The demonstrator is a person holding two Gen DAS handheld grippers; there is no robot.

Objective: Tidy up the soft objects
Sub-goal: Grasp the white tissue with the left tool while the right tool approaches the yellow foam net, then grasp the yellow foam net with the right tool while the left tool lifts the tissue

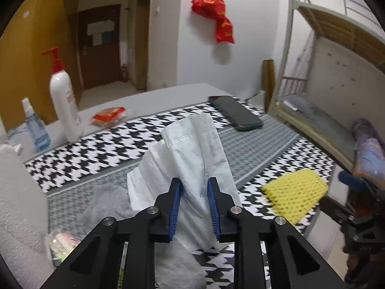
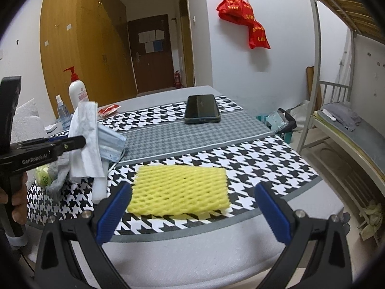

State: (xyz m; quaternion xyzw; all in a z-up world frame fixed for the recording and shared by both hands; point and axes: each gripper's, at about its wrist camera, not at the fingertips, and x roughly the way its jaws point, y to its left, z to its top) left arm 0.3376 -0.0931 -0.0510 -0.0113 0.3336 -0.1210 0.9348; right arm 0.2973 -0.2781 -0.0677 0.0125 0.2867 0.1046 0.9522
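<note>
Left gripper [image 1: 192, 207]: jaws narrowed onto a white tissue [image 1: 192, 149], pinched near its lower end, sheet standing up and away from the jaws, lifted clear of the patterned cloth [image 1: 96, 149].
Right gripper [image 2: 192, 207]: jaws wide, holding nothing, hovering at the near edge of the surface [image 2: 192, 252].
Yellow foam net [image 2: 180, 190]: flat on the patterned cloth, straight ahead of the right jaws and between their tips, long axis running left to right across the gap.
Nearer hand: right, by far; net lies off to the left gripper's right side, apart from it.
Pile at left: blue face mask [image 2: 112, 142] just beside the held tissue.
Likely next: right jaws forward and closing across the net's short side.
</note>
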